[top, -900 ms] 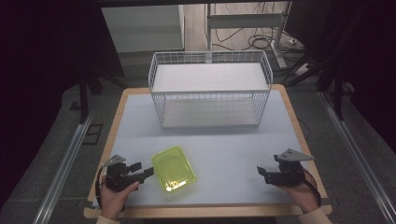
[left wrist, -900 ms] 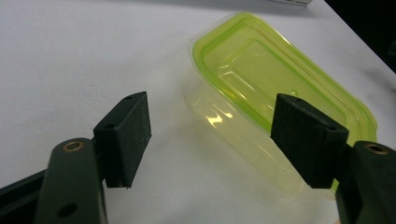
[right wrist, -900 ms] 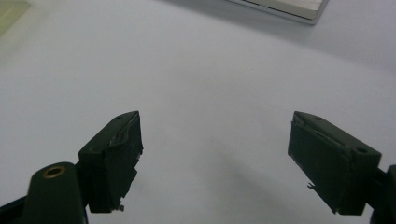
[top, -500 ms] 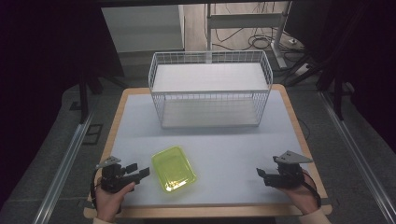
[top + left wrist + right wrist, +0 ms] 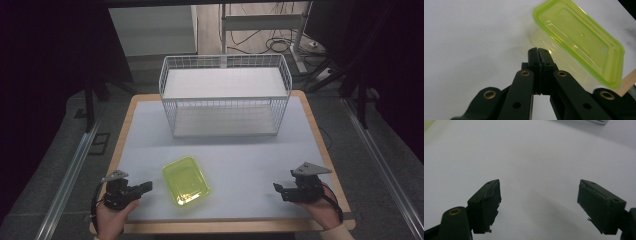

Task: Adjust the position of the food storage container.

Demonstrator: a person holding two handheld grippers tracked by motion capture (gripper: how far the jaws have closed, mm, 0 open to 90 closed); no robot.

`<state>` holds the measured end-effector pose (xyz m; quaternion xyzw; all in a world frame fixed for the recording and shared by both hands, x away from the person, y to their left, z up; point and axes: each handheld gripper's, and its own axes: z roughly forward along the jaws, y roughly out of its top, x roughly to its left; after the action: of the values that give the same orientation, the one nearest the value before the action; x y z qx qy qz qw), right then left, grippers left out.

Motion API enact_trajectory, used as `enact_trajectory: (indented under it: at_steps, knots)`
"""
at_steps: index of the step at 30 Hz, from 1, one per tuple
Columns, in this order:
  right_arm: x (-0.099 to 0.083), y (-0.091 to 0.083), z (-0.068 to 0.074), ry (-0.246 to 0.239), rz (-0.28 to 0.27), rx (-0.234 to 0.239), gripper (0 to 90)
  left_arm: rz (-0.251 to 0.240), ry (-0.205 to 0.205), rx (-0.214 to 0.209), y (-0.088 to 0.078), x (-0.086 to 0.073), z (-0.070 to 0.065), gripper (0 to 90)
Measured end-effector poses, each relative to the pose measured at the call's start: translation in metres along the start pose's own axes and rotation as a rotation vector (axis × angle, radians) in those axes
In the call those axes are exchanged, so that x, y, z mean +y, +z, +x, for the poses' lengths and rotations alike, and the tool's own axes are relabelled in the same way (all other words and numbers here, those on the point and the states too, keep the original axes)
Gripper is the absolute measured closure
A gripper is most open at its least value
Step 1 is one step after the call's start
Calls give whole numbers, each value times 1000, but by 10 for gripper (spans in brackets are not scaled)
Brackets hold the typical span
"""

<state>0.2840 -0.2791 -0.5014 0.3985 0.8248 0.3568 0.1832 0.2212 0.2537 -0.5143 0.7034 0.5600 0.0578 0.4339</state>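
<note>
Left gripper view: yellow-green container has its near lower wall hidden behind the left claw at frame centre; top corner cut by the upper edge. Wooden strip at the right edge, cropped, too little to tell what it is. Right gripper view: right claw arms cut off at the bottom corners; pale thing in the upper right corner cropped and blurred, unreadable. High view: both forearms cut by the bottom edge; white wire basket contents too small to tell; tabletop surroundings too dark at left and right.
</note>
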Motion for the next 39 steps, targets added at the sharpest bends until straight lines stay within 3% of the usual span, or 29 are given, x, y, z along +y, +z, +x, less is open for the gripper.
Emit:
enact_trajectory:
  at_steps: [10,14,31,39]
  knots:
    - [0,-1,0,-1,-3,-10,191,42,38,-59,1,-11,-9,900]
    - [0,-2,-2,23,-7,-4,189,67,46,-64,5,-14,-12,900]
    - [0,-1,0,9,-4,-15,189,164,127,-95,24,-19,-33,900]
    - [0,-1,0,12,-6,-16,190,175,140,-103,29,-20,-38,900]
